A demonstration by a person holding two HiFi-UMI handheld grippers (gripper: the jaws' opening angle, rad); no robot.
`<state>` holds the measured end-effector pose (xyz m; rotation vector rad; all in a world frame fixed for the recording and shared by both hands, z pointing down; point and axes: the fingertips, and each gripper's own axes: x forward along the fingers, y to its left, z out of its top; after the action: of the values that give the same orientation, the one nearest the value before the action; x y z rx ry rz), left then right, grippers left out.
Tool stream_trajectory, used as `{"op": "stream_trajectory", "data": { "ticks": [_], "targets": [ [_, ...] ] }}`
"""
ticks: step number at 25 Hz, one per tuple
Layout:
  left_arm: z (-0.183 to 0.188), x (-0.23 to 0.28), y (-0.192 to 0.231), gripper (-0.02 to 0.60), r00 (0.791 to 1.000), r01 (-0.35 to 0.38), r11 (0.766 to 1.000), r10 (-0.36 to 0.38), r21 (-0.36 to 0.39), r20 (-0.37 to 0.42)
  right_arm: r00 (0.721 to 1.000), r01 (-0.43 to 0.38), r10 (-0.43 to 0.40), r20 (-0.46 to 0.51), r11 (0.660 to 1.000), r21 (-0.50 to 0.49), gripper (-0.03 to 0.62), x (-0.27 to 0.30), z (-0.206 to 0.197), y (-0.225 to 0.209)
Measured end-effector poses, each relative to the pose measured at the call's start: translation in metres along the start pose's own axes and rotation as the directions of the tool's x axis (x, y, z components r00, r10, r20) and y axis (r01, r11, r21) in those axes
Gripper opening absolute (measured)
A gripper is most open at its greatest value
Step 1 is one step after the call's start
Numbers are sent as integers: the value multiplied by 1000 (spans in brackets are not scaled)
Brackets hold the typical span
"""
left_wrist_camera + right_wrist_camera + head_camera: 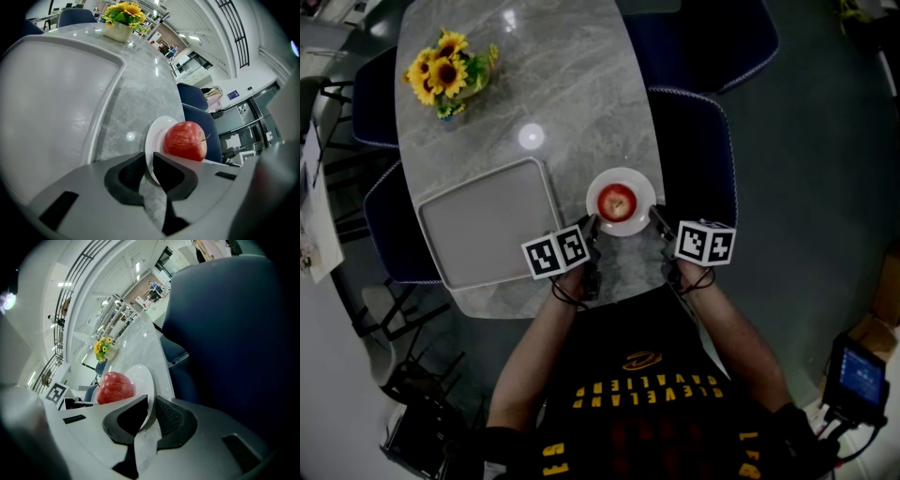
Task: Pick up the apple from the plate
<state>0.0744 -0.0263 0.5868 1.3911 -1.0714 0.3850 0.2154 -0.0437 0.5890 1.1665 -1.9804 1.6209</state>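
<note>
A red apple (618, 201) (185, 140) (115, 387) lies on a small white plate (637, 184) (157, 129) (140, 376) near the front edge of the grey marble table (562, 84). My left gripper (593, 225) (148, 157) is at the plate's left side. The rim fills the narrow gap between its jaws. My right gripper (656, 216) (151, 401) is at the plate's right side, and its jaws are closed on the rim there. Neither gripper touches the apple.
A large grey tray (487, 220) (51, 84) lies just left of the plate. A pot of sunflowers (448, 73) (123, 16) (101, 349) stands at the table's far left. Dark blue chairs (694, 141) (225, 324) crowd the table's right side.
</note>
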Motion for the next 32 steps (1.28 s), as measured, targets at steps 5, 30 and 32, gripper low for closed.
{"op": "stream_trajectory", "data": {
  "ticks": [5,30,32],
  "targets": [
    [1,-2,1,43,1000,-6,1000,6,1,11,999,32,-32,-3,996,-78,40,-3,-3,0],
    [12,-88,-63,2,967,91,970,-140,225,213,974,13,79,212,914,-405,5,-58,33,91],
    [5,-108,-77,2,959,112,955,-176,276,222,965,7,106,240,905,-426,5,-73,30,109]
  ]
}}
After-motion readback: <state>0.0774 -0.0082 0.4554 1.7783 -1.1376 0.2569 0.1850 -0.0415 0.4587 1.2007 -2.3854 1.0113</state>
